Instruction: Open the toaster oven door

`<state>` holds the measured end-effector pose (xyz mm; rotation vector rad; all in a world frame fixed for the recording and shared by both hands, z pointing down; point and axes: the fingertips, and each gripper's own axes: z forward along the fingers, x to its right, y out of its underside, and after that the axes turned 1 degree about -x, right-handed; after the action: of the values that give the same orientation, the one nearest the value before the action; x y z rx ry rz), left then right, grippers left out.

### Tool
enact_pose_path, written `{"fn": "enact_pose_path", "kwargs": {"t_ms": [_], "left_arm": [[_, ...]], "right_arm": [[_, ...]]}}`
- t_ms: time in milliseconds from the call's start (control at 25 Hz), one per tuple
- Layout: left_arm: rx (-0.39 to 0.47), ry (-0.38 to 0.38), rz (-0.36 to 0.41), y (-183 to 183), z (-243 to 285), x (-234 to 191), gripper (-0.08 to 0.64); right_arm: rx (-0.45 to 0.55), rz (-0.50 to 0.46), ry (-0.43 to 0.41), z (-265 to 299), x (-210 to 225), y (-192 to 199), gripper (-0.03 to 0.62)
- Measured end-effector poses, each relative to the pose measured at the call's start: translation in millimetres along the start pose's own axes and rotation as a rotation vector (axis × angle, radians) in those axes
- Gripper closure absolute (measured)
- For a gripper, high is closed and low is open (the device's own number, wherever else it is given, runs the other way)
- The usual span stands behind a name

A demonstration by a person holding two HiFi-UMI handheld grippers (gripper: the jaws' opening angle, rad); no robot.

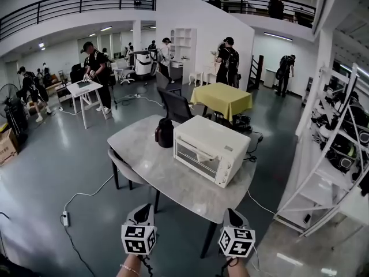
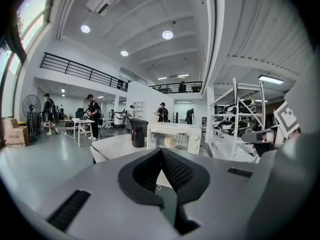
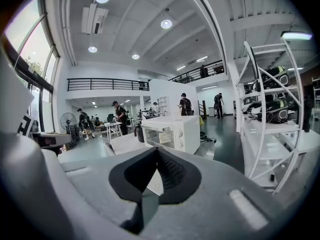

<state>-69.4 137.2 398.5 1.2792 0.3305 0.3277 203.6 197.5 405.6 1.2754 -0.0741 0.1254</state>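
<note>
A white toaster oven stands on the grey marble table, toward its far right, with its glass door shut and facing the table's near left side. Food shows behind the glass in the left gripper view, where the toaster oven is straight ahead. In the right gripper view the toaster oven sits ahead and slightly left. My left gripper and right gripper hover off the table's near edge, well short of the oven. The left gripper and the right gripper are both shut and empty.
A dark jug stands on the table left of the oven. A grey chair is tucked in at the table's left, a dark chair behind it. A white shelf rack fills the right. A power strip lies on the floor.
</note>
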Motion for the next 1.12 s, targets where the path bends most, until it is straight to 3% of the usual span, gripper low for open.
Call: {"fn": "enact_pose_path", "kwargs": {"t_ms": [520, 1120], "left_arm": [[-0.02, 0.021, 0.0, -18.3, 71.6, -17.1, 0.555], [0.016, 0.107, -0.006, -86.6, 226.4, -90.4, 0.555]], "right_arm": [[-0.054, 0.013, 0.017, 65.9, 11.5, -8.3, 0.586], [0.0, 0.02, 0.102, 209.5, -4.6, -82.2, 0.586]]}}
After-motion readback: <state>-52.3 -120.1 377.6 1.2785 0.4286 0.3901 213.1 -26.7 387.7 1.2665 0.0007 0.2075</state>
